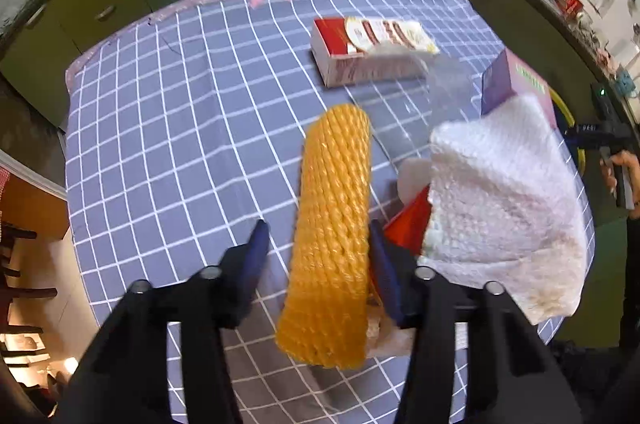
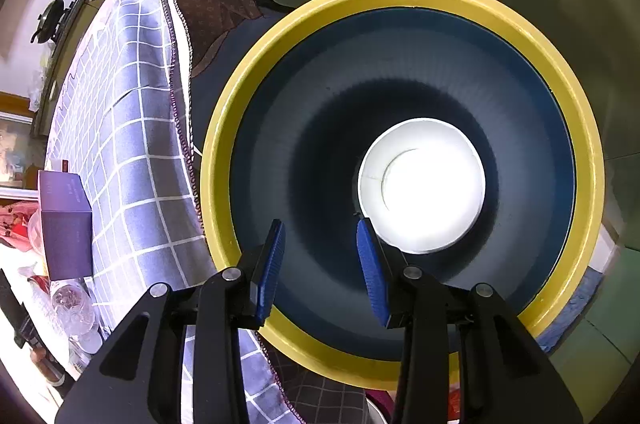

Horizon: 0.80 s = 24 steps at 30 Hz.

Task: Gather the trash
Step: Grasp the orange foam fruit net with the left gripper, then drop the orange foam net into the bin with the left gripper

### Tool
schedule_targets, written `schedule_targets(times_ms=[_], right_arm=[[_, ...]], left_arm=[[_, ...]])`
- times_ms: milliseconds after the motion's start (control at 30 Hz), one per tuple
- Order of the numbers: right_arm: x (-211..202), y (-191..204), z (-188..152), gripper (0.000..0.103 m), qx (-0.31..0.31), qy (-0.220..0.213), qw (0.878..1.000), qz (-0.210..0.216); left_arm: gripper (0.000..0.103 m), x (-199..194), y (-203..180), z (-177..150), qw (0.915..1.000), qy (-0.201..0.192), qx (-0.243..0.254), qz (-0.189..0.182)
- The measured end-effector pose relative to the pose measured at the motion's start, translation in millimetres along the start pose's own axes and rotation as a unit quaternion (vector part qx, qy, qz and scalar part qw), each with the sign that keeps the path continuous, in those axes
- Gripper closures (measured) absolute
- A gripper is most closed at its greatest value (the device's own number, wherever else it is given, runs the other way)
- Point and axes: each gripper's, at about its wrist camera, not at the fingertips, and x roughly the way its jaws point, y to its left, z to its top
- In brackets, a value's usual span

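A: What does the left wrist view show?

B: The left gripper [image 1: 318, 256] hovers low over a bench draped in a grey-blue checked cloth [image 1: 160, 128], its jaws spread wide on either side of a yellow foam net sleeve [image 1: 332, 224]. The sleeve lies lengthwise between them; the right pad seems to touch its edge, the left pad stands clear.

A: And the other trash?

B: Just right of the sleeve sits a crumpled white paper towel [image 1: 504, 200], lying over a red wrapper [image 1: 412, 224]. Behind it is a purple box [image 1: 508, 80], and farther back a red-and-white carton [image 1: 368, 48] lies on its side. Clear plastic film [image 1: 448, 84] is spread between carton and box.

A: The right wrist view?

B: The right gripper [image 2: 320, 252] points down into a dark blue bin with a yellow rim [image 2: 216, 152], standing just beside the cloth-covered bench. Its jaws are spread, holding nothing. 1 white paper cup [image 2: 424, 184] rests at the bottom of the bin.
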Motion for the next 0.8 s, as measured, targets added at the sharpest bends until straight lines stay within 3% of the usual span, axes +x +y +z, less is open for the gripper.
schedule_targets(times_ms=[33,133,400,567,800], right_arm=[[1,0,1,0.065,0.000,0.000,1.000,0.001],[-1,-4,-2,0.065,-0.002,0.001,1.000,0.004],[-19,-10,-11,0.065,-0.003,-0.022,0.999,0.029],[-50,-19,-23,0.065,-0.012,-0.058,0.997,0.042],[-114,-43,-62,0.057,-0.034,-0.143,0.989,0.010]], left_arm=[[0.072,2,0,-1,1.0000,0.004,-0.003,-0.006],[0.087,-5,5,0,0.9998,-0.009,-0.014,-0.009],[0.089,-71,-4,6,0.9967,-0.078,-0.010,0.019],[0.089,-111,-73,25,0.9919,-0.111,0.061,-0.004],[0.089,-89,-220,67,0.9716,-0.083,0.206,-0.081]])
